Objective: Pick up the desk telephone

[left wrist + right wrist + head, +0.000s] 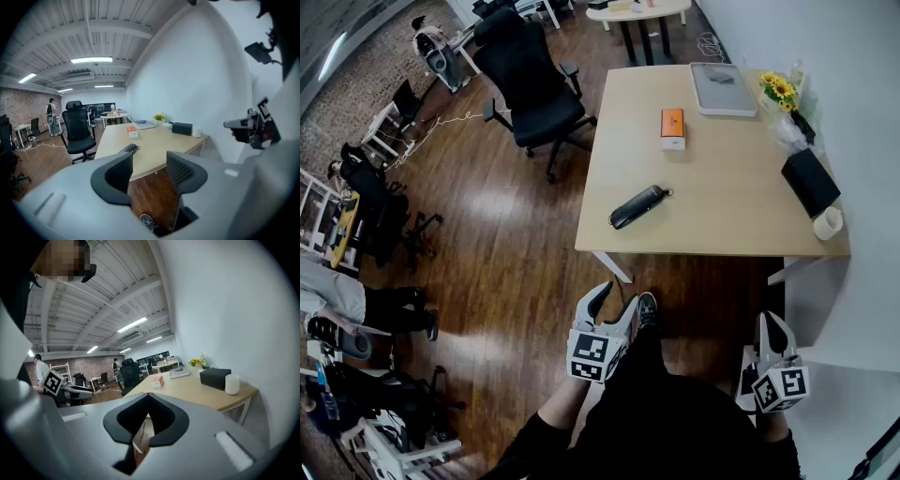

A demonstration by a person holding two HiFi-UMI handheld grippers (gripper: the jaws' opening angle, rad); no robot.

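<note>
A: Phone where?
B: Likely the black wedge-shaped box point(811, 181), resting far right on the pale wooden counter point(722, 169), by the wall. Not lifted.
A: Grippers?
B: Left hand-held gripper point(616, 302) wide, empty. Right hand-held gripper point(772, 321) pinched together, empty. Both near, well short of the counter. Approaching or stepped back, can't tell. Any grab needs reach and parted jaws.

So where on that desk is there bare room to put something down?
Bare wood lies between the black telephone and the black box, and left of the orange box. Crowded: the far corner, with grey tray and sunflowers.
</note>
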